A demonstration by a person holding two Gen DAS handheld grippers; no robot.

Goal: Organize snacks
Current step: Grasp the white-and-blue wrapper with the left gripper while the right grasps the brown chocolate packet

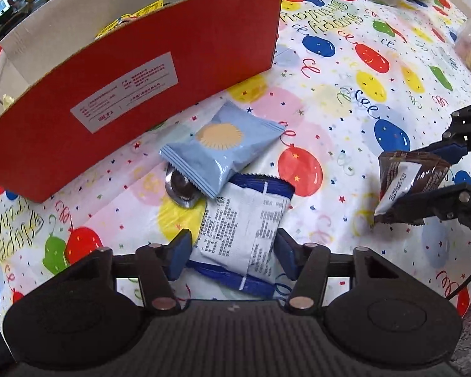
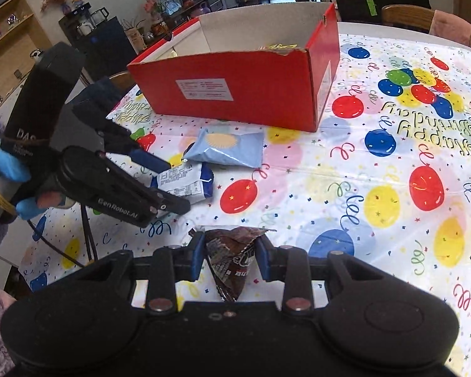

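Straddling a white-and-blue snack packet (image 1: 245, 235) printed with small dark text, the left gripper (image 1: 232, 257) points down at a balloon-print tablecloth (image 1: 345, 72), its blue pads (image 1: 180, 253) partly closed and set against the packet's two side edges. Just beyond those fingertips lies a pale-blue packet (image 1: 223, 150) bearing an orange sunburst, overlapping the white one and a small shiny metal object (image 1: 180, 188) beside it. Farther ahead stands an open red cardboard box (image 1: 135, 72) with a white label. Off to this gripper's right, well apart, the right gripper (image 2: 230, 256) hangs above the cloth with its jaws narrowed on a crumpled brown wrapper (image 2: 232, 264), pinched between both pads. A blue-gloved hand (image 2: 6, 169) holds the left tool.
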